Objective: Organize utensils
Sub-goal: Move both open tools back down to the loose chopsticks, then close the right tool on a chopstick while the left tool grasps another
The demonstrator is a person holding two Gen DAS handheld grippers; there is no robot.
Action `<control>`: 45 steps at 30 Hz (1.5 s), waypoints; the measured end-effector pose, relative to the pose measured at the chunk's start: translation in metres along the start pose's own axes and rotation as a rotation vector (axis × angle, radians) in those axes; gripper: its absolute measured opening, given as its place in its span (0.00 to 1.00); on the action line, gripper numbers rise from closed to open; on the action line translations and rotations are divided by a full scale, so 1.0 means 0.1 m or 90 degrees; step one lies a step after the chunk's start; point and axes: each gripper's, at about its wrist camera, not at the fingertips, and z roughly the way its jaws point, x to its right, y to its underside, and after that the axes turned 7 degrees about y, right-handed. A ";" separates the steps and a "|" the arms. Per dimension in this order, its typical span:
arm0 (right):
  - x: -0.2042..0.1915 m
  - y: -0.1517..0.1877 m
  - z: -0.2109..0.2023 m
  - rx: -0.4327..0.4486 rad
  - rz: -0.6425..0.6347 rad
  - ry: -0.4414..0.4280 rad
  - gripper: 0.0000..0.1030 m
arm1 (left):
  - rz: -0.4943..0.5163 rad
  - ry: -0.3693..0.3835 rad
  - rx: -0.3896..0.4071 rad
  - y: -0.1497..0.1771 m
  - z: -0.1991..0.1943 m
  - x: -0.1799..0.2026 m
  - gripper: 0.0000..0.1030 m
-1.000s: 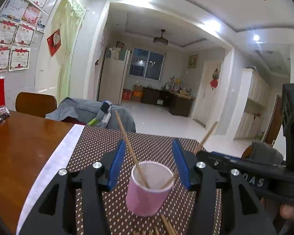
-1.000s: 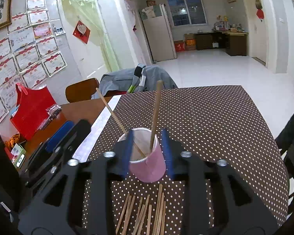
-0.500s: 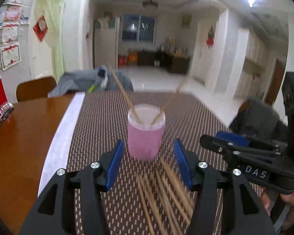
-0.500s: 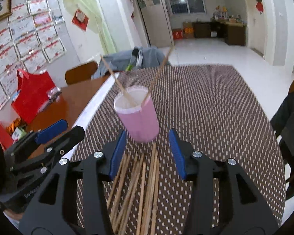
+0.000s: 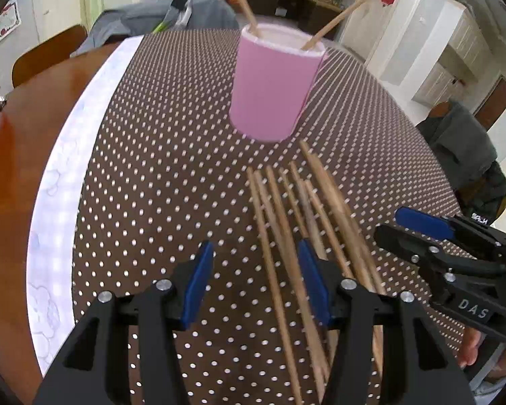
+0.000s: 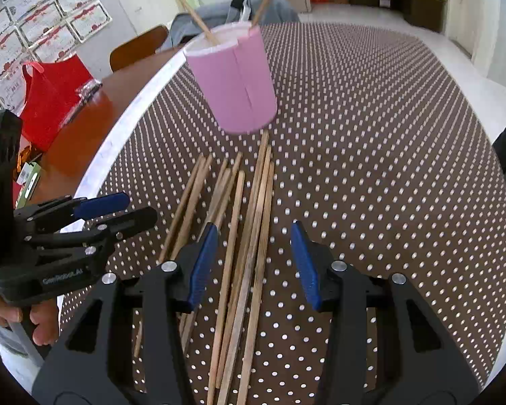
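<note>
The chopsticks (image 6: pixel 249 229) lay in a loose fan on the dotted tablecloth (image 6: pixel 371 168), their far tips just in front of the pink cup (image 6: pixel 234 77). I had my right gripper (image 6: pixel 253 260) angled down over them, jaws spread, with several sticks running between the blue pads (image 6: pixel 202 263) but none pinched. My left gripper (image 5: pixel 256 281) hung over the left edge of the same fan, jaws also spread and holding nothing; a few sticks crossed under its right pad.

To do this pick well, I judged I should settle on a single stick at the edge of the fan, line the pads across it rather than along it, and close only once the neighbours were clear, since the sticks lay touching and overlapping and two could easily come up together.

The cup stood upright on the cloth and already held two chopsticks (image 5: pixel 337 20), leaning apart against opposite sides of the rim. Beyond the cloth, a red bag (image 6: pixel 54 94) sat on the bare wooden table (image 6: pixel 77 148).
</note>
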 end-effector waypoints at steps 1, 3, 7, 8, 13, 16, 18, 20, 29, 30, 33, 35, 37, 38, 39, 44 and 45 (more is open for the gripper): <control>0.01 0.02 0.03 -0.008 0.001 0.000 0.41 | -0.001 -0.002 -0.005 0.02 0.03 -0.01 0.42; 0.03 0.06 0.08 -0.021 0.003 0.000 0.38 | -0.005 0.005 -0.019 0.03 0.09 -0.01 0.39; 0.06 0.08 0.14 -0.038 0.004 0.000 0.35 | -0.001 -0.005 -0.032 0.02 0.20 0.01 0.34; 0.07 0.08 0.15 -0.042 0.004 0.002 0.35 | -0.002 -0.011 -0.034 0.01 0.22 0.01 0.34; 0.10 0.09 0.16 -0.051 0.001 0.008 0.34 | -0.003 -0.029 -0.038 -0.02 0.30 0.01 0.29; 0.11 0.10 0.19 -0.062 -0.003 0.013 0.33 | -0.001 -0.043 -0.038 -0.09 0.34 0.05 0.25; 0.11 0.11 0.21 -0.068 -0.009 0.020 0.32 | 0.010 -0.063 -0.040 -0.12 0.37 0.08 0.16; 0.09 0.12 0.23 -0.077 -0.014 0.018 0.30 | 0.023 -0.072 -0.048 -0.14 0.39 0.11 0.08; -0.04 0.08 0.31 -0.087 -0.040 0.056 0.11 | 0.002 -0.071 -0.036 -0.14 0.35 0.05 0.06; -0.03 0.08 0.31 -0.087 -0.038 0.055 0.09 | -0.002 -0.069 -0.034 -0.12 0.35 0.04 0.06; 0.03 0.06 0.31 -0.085 -0.024 0.043 0.06 | -0.014 -0.058 -0.029 -0.10 0.34 0.01 0.05; 0.06 0.07 0.30 -0.078 -0.016 0.042 0.06 | -0.018 -0.054 -0.022 -0.09 0.33 0.01 0.05; 0.12 0.08 0.27 -0.070 -0.008 0.041 0.06 | -0.021 -0.052 -0.013 -0.09 0.30 0.01 0.05; 0.15 0.08 0.25 -0.066 -0.005 0.037 0.06 | -0.024 -0.047 -0.006 -0.08 0.27 0.01 0.05; 0.15 0.08 0.22 -0.059 0.000 0.031 0.06 | -0.028 -0.040 0.003 -0.09 0.23 0.01 0.05; 0.21 0.01 -0.02 -0.008 0.011 0.002 0.06 | -0.032 -0.003 0.068 -0.11 -0.01 0.06 0.05; 0.21 -0.01 -0.07 0.004 0.011 -0.006 0.06 | -0.031 0.009 0.089 -0.12 -0.08 0.08 0.05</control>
